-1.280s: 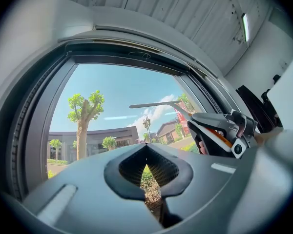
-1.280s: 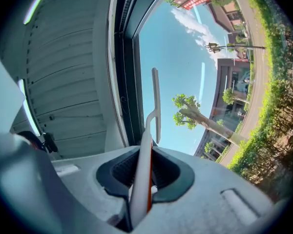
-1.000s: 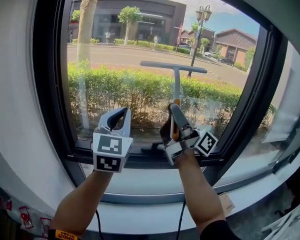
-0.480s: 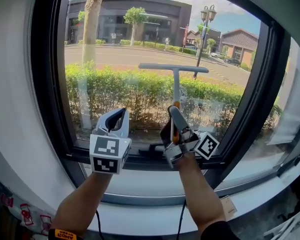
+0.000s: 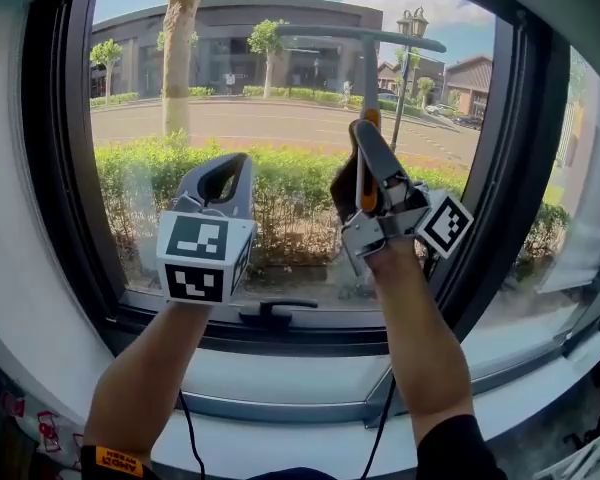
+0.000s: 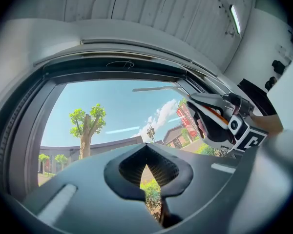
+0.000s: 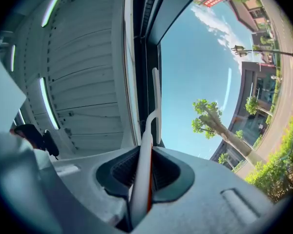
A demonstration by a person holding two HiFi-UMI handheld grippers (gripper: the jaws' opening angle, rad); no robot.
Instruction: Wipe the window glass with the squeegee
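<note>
**A:** What's in front of you?

**B:** A dark window frame (image 5: pixel 50 168) fills my head view. Through the window glass (image 5: pixel 280 98) I see a hedge (image 5: pixel 280 183), a tree (image 5: pixel 180 48) at the upper left, a road (image 5: pixel 280 123) and a grey building (image 5: pixel 300 28) behind it. A black latch handle (image 5: pixel 270 311) lies on the frame's bottom rail, low in the centre.

**A:** Where's the squeegee?

**B:** The squeegee (image 5: pixel 365 36) is up at the top centre. Its blade runs roughly level across the upper part of the pane, and its shaft drops straight down into my right gripper (image 5: pixel 363 133). From here I can't tell whether the rubber is actually touching the glass.

**A:** How is the grip?

**B:** The right gripper view shows both jaws clamped on the pale handle with its orange stripe. The handle runs up between the pads towards the blade near the frame's top edge.

**A:** And the other gripper?

**B:** My left gripper (image 5: pixel 220 163) is raised just left of centre, beside the right one and apart from it. Its jaws are pressed together with nothing between them, and they point at the glass.
</note>
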